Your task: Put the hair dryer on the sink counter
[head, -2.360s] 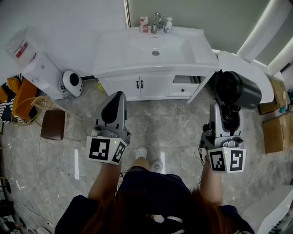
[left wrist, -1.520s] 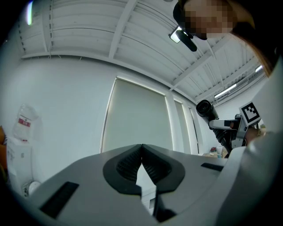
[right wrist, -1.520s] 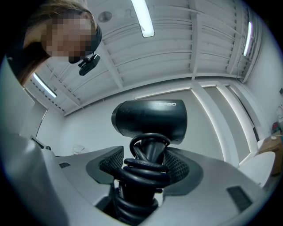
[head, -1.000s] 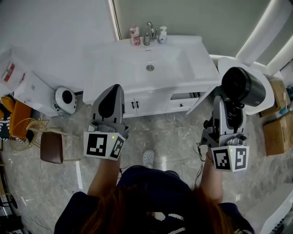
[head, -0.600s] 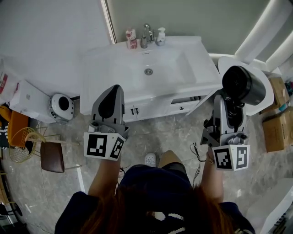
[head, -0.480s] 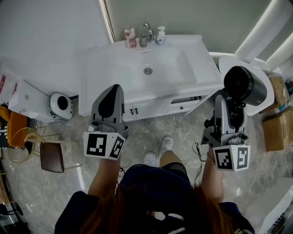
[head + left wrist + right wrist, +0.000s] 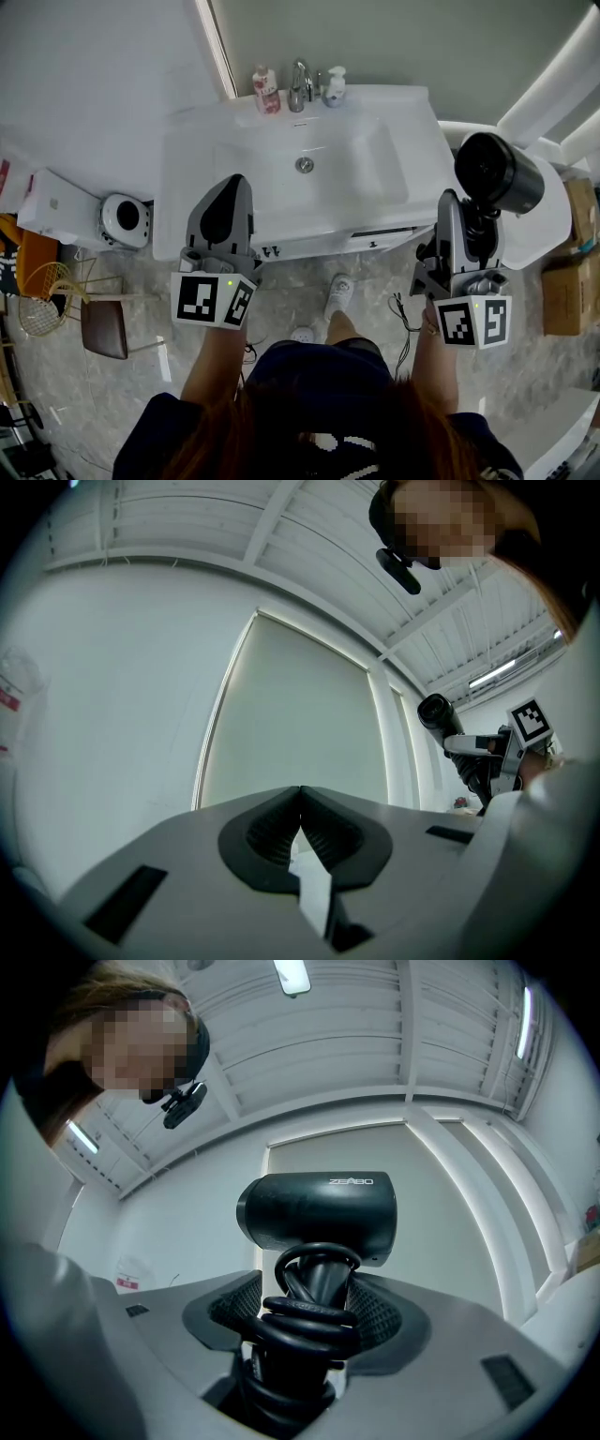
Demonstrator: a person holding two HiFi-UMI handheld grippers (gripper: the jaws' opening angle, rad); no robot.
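Hair dryer (image 7: 497, 173) nearly at the sink
I've got the right gripper (image 7: 466, 217) clamped wide on its cord-wrapped handle, dryer upright just off the desk's (image 7: 202, 159) right edge. Desk has come closer under me. Left gripper (image 7: 225, 202) closed, empty. Set-down next.

White sink counter (image 7: 192, 164), bare around its basin. Faucet (image 7: 298, 86) at back edge. Pink bottle (image 7: 266, 92) just left of faucet, white pump bottle (image 7: 334, 86) just right. Drain (image 7: 305, 165) in front of faucet.
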